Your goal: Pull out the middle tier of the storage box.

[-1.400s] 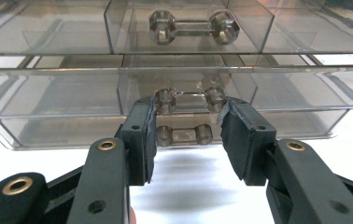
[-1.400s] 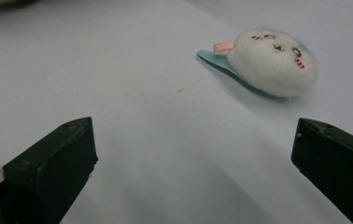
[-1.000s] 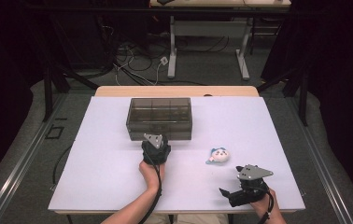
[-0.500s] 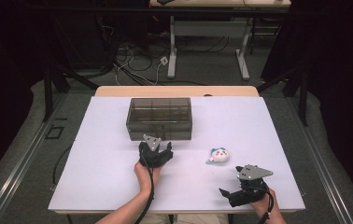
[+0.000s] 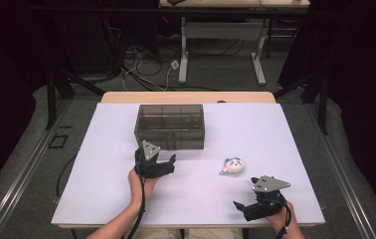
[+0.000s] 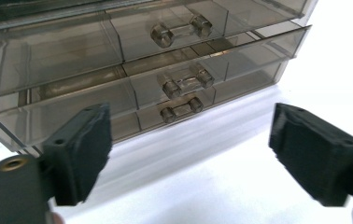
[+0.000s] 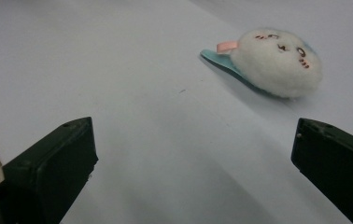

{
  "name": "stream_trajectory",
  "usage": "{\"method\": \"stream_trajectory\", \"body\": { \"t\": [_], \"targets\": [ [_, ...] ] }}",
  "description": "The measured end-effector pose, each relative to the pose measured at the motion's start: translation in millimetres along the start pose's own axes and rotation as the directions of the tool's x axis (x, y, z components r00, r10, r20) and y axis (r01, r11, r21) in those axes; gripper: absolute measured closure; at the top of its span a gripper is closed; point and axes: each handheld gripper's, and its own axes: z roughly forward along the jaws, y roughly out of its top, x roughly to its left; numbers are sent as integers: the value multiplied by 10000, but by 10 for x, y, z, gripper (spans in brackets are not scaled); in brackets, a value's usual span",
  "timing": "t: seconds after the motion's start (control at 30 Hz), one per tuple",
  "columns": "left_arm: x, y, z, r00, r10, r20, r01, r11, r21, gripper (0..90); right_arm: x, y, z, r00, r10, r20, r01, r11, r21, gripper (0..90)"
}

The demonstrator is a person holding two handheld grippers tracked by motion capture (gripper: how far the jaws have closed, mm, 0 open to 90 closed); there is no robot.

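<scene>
Two grippers work a white counter where a smoke-tinted drawer unit stands toward the far side. The left gripper sits just in front of the unit, drawn back from where it was a second ago against the drawer fronts; its jaws have just been opening and now stand spread with nothing between them. In the left gripper view, the middle drawer juts forward of the top drawer, its clear handle free of the jaws. That release suggests the pull on the drawer is done and the opening is ready to receive something. To the right, a small white plush toy lies on the counter, well apart from the unit. The right gripper rests near the front edge, jaws spread and empty, facing the toy, apparently the next item to be picked up.
</scene>
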Motion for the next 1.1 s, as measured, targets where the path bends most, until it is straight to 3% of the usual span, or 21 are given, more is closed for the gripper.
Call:
{"method": "stream_trajectory", "body": {
  "t": [0.3,0.47,0.53,0.73,0.8,0.87,1.1],
  "targets": [
    [163,19,-28,9952,540,813,-583,9970,513,2,0,-1,-2,10000,21,-43,-21,10000,-7,0],
    [253,57,-79,9911,706,1127,-740,9969,269,0,0,-1,2,10000,-3,-69,3,10000,18,0],
    [289,78,-102,9876,806,1347,-825,9966,81,0,-2,-1,5,10000,-79,-38,79,10000,-15,0],
    [407,95,-97,9794,1233,1602,-1270,9918,131,0,-5,-3,4,9999,10,-127,-9,10000,40,0],
    [466,110,-83,9712,1088,2121,-1172,9927,273,0,0,-4,14,9999,38,-138,-39,10000,-38,0],
    [494,127,-84,9661,1142,2314,-1218,9924,190,0,-3,-4,15,9999,-29,-119,29,10000,50,0],
    [583,185,-94,9617,1579,2241,-1631,9866,47,18,-14,-7,21,9997,-20,-233,24,9999,154,0]
  ]
}}
